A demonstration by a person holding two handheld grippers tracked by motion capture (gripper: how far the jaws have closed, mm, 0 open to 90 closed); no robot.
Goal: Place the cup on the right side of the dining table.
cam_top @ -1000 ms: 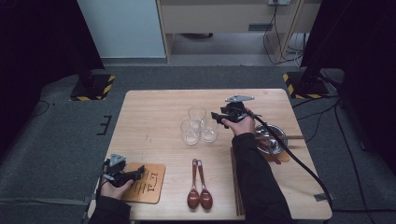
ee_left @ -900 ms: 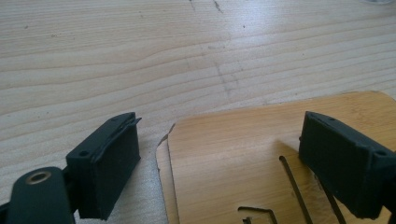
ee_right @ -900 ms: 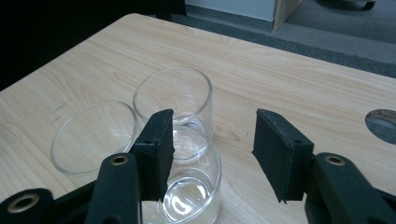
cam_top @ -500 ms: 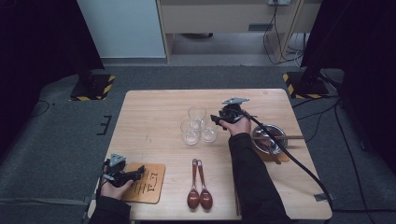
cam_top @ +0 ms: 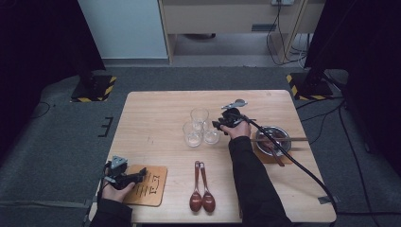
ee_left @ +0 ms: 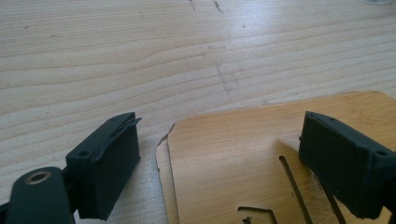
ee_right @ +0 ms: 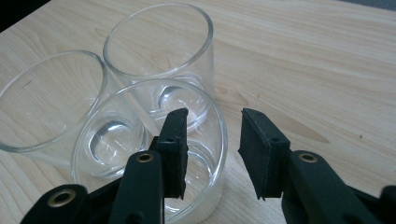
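Your right tongs [ee_right: 212, 154] have been closing astride the nearest glass [ee_right: 149, 149] rim, apparently not pinching yet; squeeze gently. Left tongs [ee_left: 229, 163] sit apart, empty.

Three clear, empty round drinking glasses [cam_top: 200, 127] stood upright, clustered and touching, mid-surface; the nearest one's [ee_right: 154, 149] rim sat between the right hand-held gripper's [ee_right: 212, 144] jaws.

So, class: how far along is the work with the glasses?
Nothing looks moved yet: three glasses stand clustered mid-table. In hand: the right claw straddles the nearest glass wall, jaws closing, not yet pressing. Left: grip and lift; the left claw waits open over the coaster.
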